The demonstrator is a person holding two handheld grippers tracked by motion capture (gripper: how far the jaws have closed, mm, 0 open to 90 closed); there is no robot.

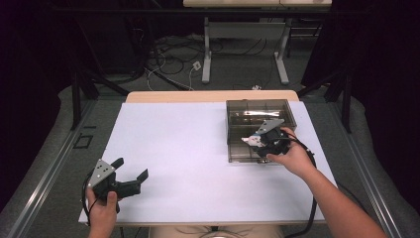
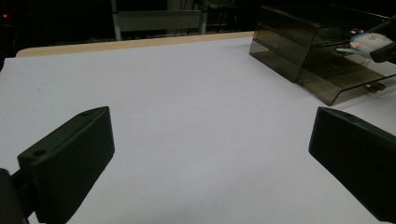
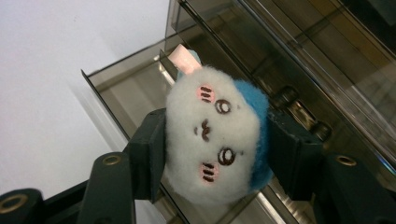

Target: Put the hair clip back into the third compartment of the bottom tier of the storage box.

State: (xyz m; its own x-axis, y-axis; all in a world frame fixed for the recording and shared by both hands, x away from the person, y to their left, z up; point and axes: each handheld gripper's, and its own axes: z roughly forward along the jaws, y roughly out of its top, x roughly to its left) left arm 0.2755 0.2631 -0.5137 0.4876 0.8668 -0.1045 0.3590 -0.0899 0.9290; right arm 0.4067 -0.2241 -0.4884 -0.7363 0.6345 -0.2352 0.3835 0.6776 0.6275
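Near the front edge of the white worktop [image 1: 188, 148], the left claw [image 1: 132, 175] rests in the person's left hand [image 1: 101, 210], its jaws spread wide and empty, touching nothing; in the left gripper view they frame only bare surface. Farther in and to the right, the right claw [image 3: 212, 154] is clamped on a small plush toy [image 3: 212, 149], a white face with pink cheeks and a blue back, one jaw pressing each side. The toy [image 1: 251, 140] is held over the open, drawn-out drawer of a smoky clear plastic drawer box [image 1: 260, 110] that stands near the far right of the worktop. The step in hand appears to be placing the toy in the drawer. The next move would call for lowering the right claw inside the drawer walls, then parting the jaws to drop the toy.
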